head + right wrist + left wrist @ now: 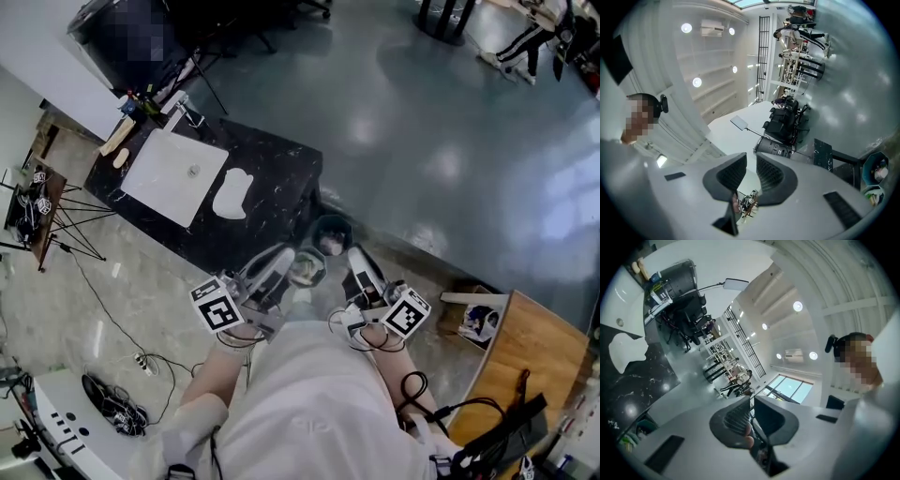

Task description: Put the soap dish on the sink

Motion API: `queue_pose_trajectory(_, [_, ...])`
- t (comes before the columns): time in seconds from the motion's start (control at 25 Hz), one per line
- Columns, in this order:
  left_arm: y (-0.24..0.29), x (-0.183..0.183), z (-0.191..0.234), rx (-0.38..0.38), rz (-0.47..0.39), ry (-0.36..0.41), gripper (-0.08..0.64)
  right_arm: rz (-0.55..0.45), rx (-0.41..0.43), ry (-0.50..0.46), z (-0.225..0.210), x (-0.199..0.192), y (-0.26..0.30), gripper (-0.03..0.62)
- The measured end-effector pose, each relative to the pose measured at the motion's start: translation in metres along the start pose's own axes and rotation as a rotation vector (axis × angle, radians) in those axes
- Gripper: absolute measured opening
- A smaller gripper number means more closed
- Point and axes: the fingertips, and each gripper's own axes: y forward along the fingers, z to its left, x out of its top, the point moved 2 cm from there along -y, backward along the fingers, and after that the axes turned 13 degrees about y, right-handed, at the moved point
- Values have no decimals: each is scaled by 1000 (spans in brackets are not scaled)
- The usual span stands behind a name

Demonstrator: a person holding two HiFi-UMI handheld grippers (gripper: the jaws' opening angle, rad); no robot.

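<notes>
The soap dish (232,192) lies empty on the black counter (277,173), near its middle and just beside the right rim of the sink (155,178). It is not on the sink, and whether it touches the rim cannot be told. In the left gripper view the dish (623,350) shows as a white shape on the dark counter (640,380), with the sink (616,298) behind it.

The sink is a white basin set toward the counter's left end. Only its drain shows inside it. A few bottles and wooden items stand at the counter's far left corner, behind the basin.

On the floor off the counter's near right corner stands a dark round bin (330,232); its contents cannot be made out. A smaller round tub (307,267) next to it holds something pale green.

Both grippers are held close to the person's body, well apart from the counter. The left gripper (279,258) has its jaws drawn nearly together with nothing between them (751,401). The right gripper (357,256) likewise shows only a narrow slit between its pads and grips nothing (751,161).
</notes>
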Motion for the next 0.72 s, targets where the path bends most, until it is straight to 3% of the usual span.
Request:
queue_pose_trajectory(0.36, [3, -28, 2, 18, -22, -161, 8, -4, 19, -19, 9, 3, -17, 77])
queue_pose_trajectory(0.56, [2, -45, 3, -11, -74, -353, 6, -12, 23, -17, 11, 4, -23, 76])
queue_pose_trajectory(0.72, [4, -51, 2, -33, -87, -385, 6, -13, 34, -19, 12, 5, -27, 76])
